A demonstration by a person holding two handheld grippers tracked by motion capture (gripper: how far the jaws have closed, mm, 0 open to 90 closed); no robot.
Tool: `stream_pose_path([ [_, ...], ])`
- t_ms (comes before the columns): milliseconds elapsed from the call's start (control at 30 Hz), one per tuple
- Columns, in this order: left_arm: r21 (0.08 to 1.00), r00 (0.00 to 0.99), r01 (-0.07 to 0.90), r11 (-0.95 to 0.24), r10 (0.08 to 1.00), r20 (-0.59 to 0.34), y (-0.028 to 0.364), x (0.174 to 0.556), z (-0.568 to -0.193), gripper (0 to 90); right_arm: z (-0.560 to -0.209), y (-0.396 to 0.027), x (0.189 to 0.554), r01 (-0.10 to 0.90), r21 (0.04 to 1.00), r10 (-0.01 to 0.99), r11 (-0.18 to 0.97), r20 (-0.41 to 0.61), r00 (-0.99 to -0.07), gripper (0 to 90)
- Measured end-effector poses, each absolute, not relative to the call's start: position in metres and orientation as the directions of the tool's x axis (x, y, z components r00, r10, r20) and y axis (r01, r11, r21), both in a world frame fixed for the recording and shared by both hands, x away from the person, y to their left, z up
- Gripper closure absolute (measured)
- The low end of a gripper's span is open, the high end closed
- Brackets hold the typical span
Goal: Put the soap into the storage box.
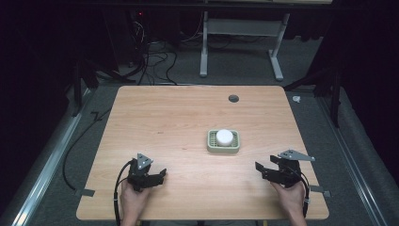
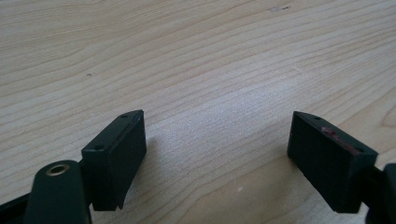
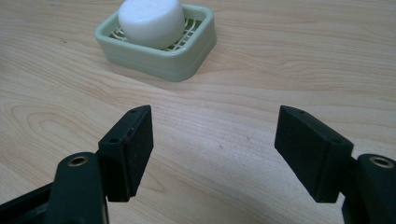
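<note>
Light wooden table point(image 1: 188, 117), seen from above. Near its middle, slightly right: pale green soap dish point(image 1: 224, 149), standing flat on the wood, with a white round puck-shaped piece point(image 1: 224, 137) sitting inside on the dish's grid. Piece upright, flat face up, well within the rim.

Left gripper point(image 1: 160, 176) at the near left of the table, held in the left hand point(image 1: 134, 197), pointing right and a little forward. In the left gripper view: jaws spread wide, bare wood grain between the pads, nothing gripped, nothing touched. Low over the table surface, shadows just beneath the pads.

Right gripper point(image 1: 261, 171) at the near right, held in the right hand point(image 1: 291, 195), pointing left and forward toward the dish. In the right gripper view: jaws likewise wide apart, empty, only table between them. Dish and white piece ahead of the jaws and off to the left of their line, clearly apart from both pads. No contact with the dish.

Dish between the two grippers but farther up the table; nearer the right one, well apart from the left.

Small dark round grommet point(image 1: 233, 98) near the far edge of the table. Beyond the table: dark floor, a tangle of cables point(image 1: 150, 56), grey legs of a stand point(image 1: 240, 28).
</note>
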State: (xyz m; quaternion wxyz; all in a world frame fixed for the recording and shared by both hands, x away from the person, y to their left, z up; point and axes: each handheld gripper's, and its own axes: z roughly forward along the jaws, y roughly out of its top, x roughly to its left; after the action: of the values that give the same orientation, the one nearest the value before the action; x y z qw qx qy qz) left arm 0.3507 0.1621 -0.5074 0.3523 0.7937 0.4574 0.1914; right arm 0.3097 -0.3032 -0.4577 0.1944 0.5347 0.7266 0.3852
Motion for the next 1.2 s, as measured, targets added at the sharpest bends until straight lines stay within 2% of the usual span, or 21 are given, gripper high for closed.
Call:
stream_pose_path([
  [1200,0.734,0.508,0.591,-0.333,0.861,-0.018,0.162,0.351,-0.507,20.0,-0.482,-0.293,0.322,0.652,0.745,0.929,0.143,0.127,-0.349,29.2],
])
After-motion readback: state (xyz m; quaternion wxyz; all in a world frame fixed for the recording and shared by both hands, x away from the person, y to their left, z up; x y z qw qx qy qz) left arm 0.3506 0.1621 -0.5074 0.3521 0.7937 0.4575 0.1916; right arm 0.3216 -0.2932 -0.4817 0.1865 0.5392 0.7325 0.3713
